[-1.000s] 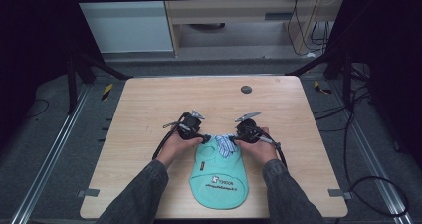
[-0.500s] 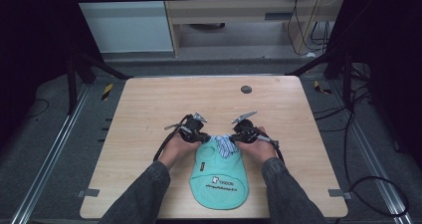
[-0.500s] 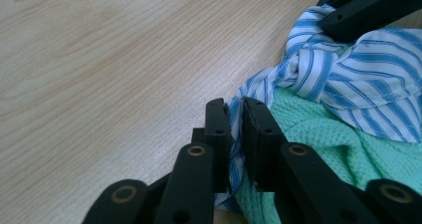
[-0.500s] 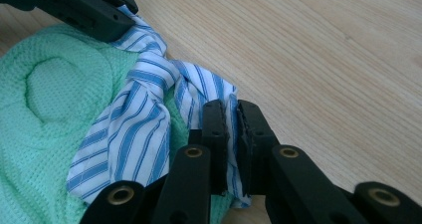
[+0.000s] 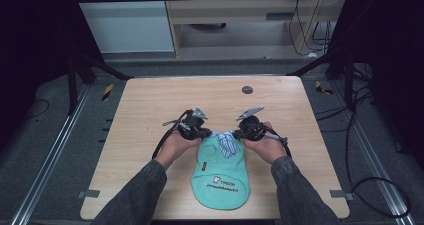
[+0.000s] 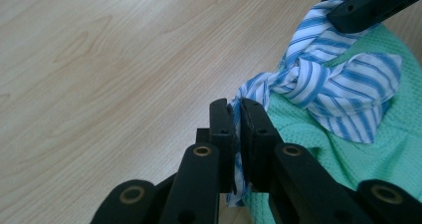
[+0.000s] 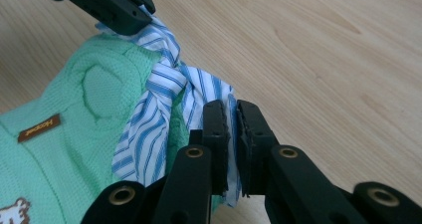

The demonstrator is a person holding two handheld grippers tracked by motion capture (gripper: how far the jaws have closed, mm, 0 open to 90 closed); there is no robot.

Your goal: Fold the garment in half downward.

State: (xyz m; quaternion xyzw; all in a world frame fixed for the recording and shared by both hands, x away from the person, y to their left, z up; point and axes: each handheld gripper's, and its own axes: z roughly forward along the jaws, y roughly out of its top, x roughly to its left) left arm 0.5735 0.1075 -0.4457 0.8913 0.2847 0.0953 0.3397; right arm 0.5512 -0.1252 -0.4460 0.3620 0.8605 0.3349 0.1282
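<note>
Both hands a touch nearer than before — left gripper [image 6: 237,134] and right gripper [image 7: 232,139] each clamped on striped tie [image 6: 318,84], ends hidden.

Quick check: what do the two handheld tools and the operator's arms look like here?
Both tools, left tool and right tool, are black, each with two flat black jaws on linkage arms with brass-coloured pivot pins. Each carries a grey three-cornered plate on top and trails a black cable. The person wears dark grey long sleeves; hands are ungloved.
</note>
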